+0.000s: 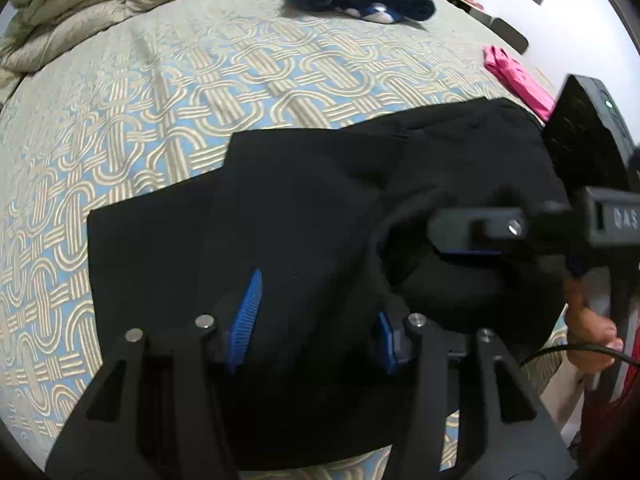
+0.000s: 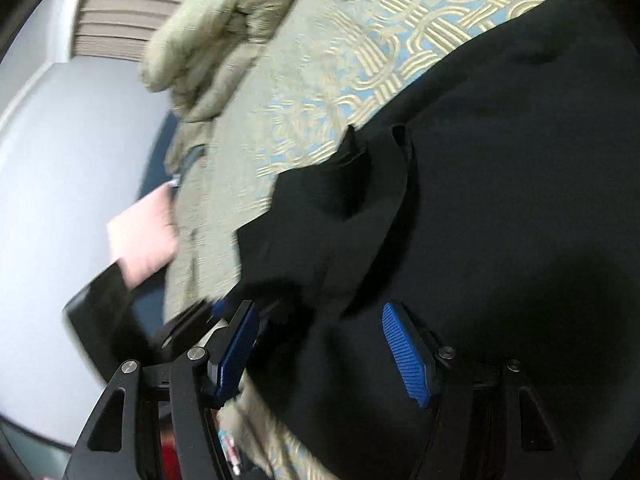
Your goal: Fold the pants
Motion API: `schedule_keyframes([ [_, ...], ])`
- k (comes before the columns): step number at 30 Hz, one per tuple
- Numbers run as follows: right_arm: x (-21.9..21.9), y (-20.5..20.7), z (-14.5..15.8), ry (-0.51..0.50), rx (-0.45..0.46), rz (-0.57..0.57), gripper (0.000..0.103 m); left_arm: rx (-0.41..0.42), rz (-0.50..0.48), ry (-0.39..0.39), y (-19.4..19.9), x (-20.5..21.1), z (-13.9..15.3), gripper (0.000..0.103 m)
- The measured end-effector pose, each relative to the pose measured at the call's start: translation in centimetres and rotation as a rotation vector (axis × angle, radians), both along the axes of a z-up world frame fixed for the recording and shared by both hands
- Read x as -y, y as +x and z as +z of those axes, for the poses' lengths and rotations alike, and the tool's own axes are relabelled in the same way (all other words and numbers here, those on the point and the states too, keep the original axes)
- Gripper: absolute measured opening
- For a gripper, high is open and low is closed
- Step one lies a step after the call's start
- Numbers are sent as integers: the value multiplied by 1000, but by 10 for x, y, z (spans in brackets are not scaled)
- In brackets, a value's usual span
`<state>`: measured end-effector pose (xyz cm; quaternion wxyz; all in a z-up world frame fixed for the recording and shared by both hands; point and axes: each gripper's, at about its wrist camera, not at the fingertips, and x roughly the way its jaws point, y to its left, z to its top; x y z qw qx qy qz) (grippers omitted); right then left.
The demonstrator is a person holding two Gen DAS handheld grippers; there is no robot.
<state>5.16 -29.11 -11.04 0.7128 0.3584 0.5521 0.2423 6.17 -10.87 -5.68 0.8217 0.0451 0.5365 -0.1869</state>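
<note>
We've got the black pants [image 1: 304, 200] spread on the bed [image 1: 180, 92], partly folded over themselves. Our left gripper [image 1: 316, 320] sits low over them with its jaws partway apart, black cloth lying between the blue pads [image 1: 246, 316]; can't tell if they actually pinch it. The right gripper [image 2: 324, 354] has its jaws wide apart above a rumpled pant edge, not clamping anything. A folded comforter [image 1: 88, 4] sits at the far corner.

Each fisheye camera rides its own gripper, looking steeply down from close above the bed with the blue-and-beige patterned cover [image 1: 168, 92], and both views share the black fabric pants [image 1: 304, 208] and the rumpled olive quilt [image 2: 224, 28].
</note>
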Motion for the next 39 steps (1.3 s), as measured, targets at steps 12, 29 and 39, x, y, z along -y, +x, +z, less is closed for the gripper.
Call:
schedule_keyframes([
  [12, -1, -1, 51, 202, 172, -20, 12, -25, 44, -71, 1, -35, -4, 62],
  [29, 66, -85, 39, -87, 66, -158, 21, 6, 36, -113, 29, -11, -6, 64],
  [39, 65, -94, 36, -106, 43, -169, 22, -65, -219, -231, 2, 42, 24, 31],
])
